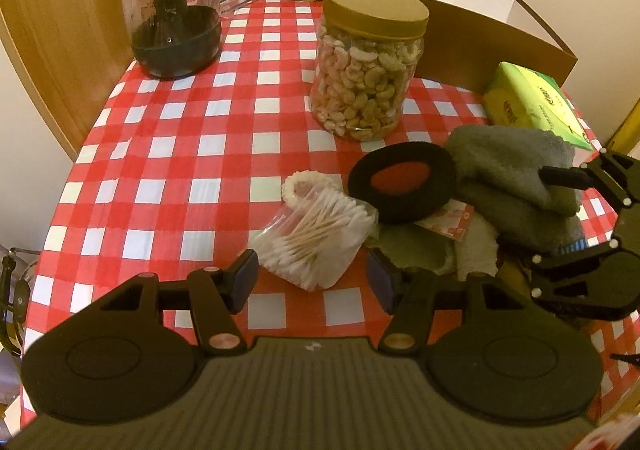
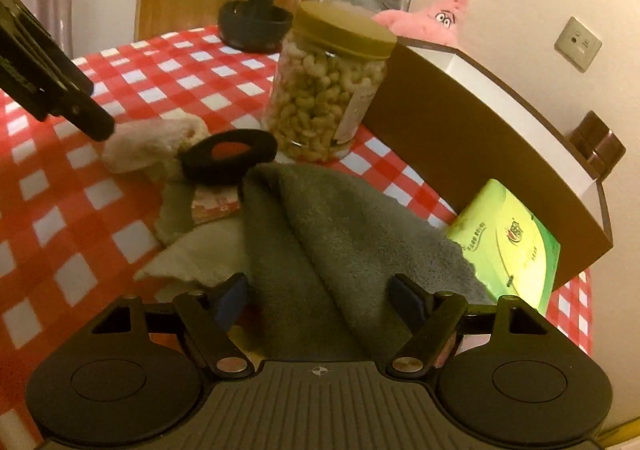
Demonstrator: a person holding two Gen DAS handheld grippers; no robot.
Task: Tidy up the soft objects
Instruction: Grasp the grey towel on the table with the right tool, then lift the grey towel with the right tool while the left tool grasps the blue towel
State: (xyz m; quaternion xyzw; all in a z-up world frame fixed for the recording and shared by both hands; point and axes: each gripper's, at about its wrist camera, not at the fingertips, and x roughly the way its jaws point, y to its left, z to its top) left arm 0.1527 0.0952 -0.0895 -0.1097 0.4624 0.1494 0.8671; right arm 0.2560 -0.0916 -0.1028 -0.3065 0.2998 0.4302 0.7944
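Grey towel (image 2: pixel 328 250) lies lengthwise away from right gripper (image 2: pixel 320 300), jaws wide, nothing gripped.

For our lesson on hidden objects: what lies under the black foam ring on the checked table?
Under the black foam ring a small red-patterned packet pokes out, resting on pale cloths. The tablecloth shows red through its hole. How far the packet reaches underneath is covered.
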